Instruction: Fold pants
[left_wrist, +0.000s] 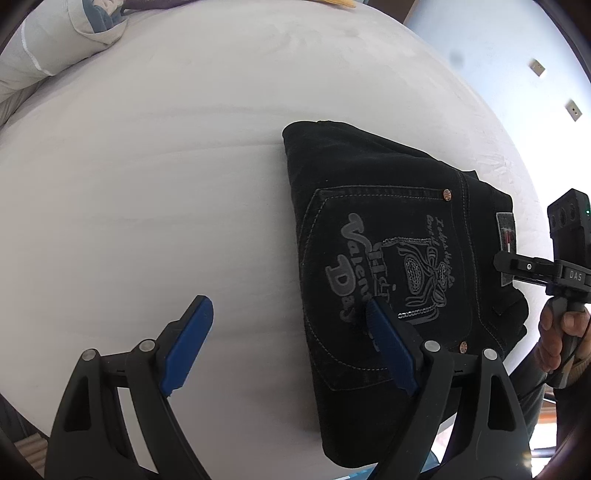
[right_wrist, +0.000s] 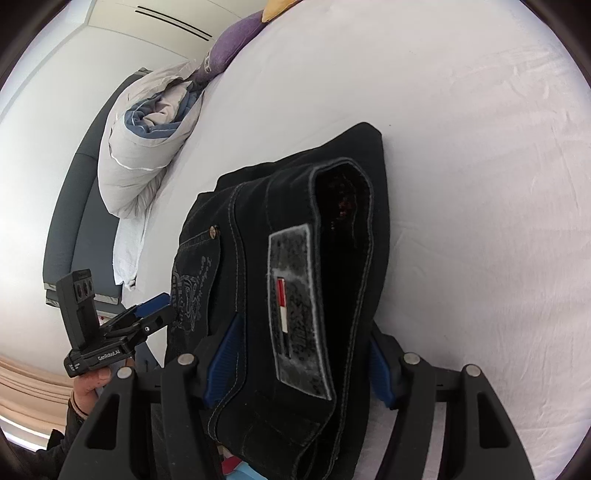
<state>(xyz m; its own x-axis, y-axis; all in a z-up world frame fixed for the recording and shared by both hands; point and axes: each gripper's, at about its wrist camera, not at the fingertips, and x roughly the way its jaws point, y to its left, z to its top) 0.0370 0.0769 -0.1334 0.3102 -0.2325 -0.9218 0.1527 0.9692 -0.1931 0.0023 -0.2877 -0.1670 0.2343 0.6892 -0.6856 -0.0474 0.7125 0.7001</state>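
Black jeans lie folded into a compact stack on the white bed sheet, back pocket with grey embroidery facing up. My left gripper is open; its right finger rests over the pocket, its left finger over bare sheet. In the right wrist view the waistband end of the jeans, with a grey label patch, sits between the two blue pads of my right gripper, which is open around it. The right gripper also shows in the left wrist view at the waistband edge.
A rolled grey and blue duvet lies at the far side of the bed, with a purple pillow beyond it. A dark bed frame runs along the left. The bed edge is close below the jeans.
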